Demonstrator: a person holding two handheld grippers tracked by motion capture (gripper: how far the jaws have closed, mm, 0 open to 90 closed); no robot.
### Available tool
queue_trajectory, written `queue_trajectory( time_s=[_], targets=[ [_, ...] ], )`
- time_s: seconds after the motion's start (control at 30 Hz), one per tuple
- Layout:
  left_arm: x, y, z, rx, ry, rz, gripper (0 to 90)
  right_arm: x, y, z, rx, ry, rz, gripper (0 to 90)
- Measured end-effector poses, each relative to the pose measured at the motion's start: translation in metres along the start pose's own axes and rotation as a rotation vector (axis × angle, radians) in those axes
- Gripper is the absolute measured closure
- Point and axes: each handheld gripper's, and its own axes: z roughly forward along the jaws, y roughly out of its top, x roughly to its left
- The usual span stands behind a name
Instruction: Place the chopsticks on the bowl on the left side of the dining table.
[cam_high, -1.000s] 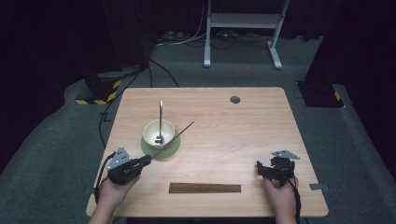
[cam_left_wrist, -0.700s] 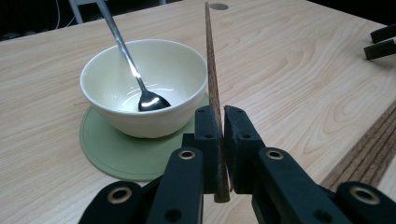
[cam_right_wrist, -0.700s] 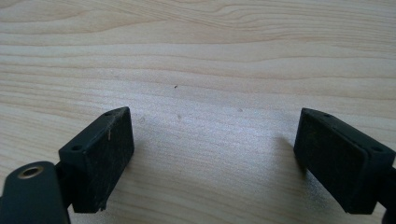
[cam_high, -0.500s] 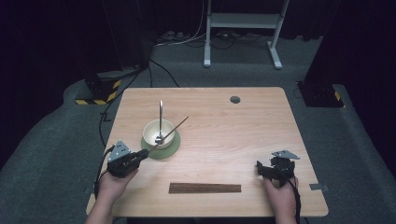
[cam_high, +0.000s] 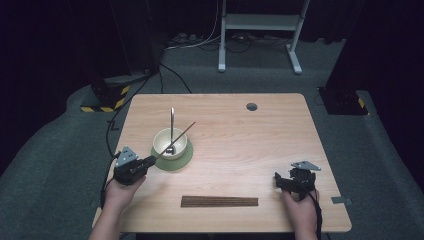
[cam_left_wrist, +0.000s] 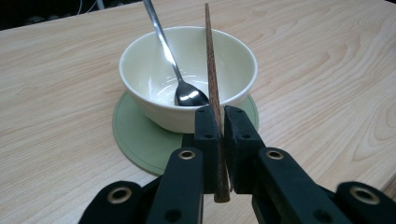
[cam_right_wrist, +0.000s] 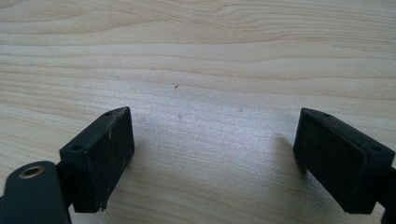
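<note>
My left gripper (cam_high: 149, 162) (cam_left_wrist: 217, 116) is shut on a dark wooden chopstick (cam_high: 177, 136) (cam_left_wrist: 210, 56). The stick slants up and away across a cream bowl (cam_high: 164, 140) (cam_left_wrist: 140, 93). The bowl stands on a round green coaster (cam_high: 182, 159) (cam_left_wrist: 135, 140) at the table's left. A metal spoon (cam_high: 172, 120) (cam_left_wrist: 189, 95) leans in the bowl, handle up. Whether the stick touches the rim I cannot tell. My right gripper (cam_high: 279, 182) (cam_right_wrist: 212, 154) rests near the front right of the table, jaws wide open over bare wood with nothing between them.
A long dark brown strip (cam_high: 219, 201) lies near the front edge of the wooden table (cam_high: 260, 145), between my two hands. A small round hole (cam_high: 251, 106) sits at the back right. Dark floor, cables and a white stand lie beyond the table.
My left hand has moved away from me and slightly left, carrying the chopstick so its far tip shifted left over the bowl. The right hand has stayed put.
</note>
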Motion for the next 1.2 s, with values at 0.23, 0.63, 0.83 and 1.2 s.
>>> queue_trajectory(
  time_s=[0.23, 0.63, 0.83, 1.2],
  targets=[
    [0.007, -0.001, 0.007, -0.025, 0.024, -0.042, 83.9, 0.000, 0.000, 0.000, -0.001, 0.000, -0.003, 12.3],
    [0.016, -0.003, 0.009, 0.013, 0.045, -0.018, 83.9, 0.000, 0.000, 0.000, -0.001, 0.001, -0.001, 12.4],
    [0.016, -0.003, 0.009, 0.020, 0.049, -0.020, 83.8, 0.000, 0.000, 0.000, -0.001, 0.001, -0.001, 12.4],
    [0.014, -0.003, 0.013, 0.007, 0.056, -0.037, 83.6, 0.000, 0.000, 0.000, -0.001, 0.001, -0.001, 12.5]
  ],
)
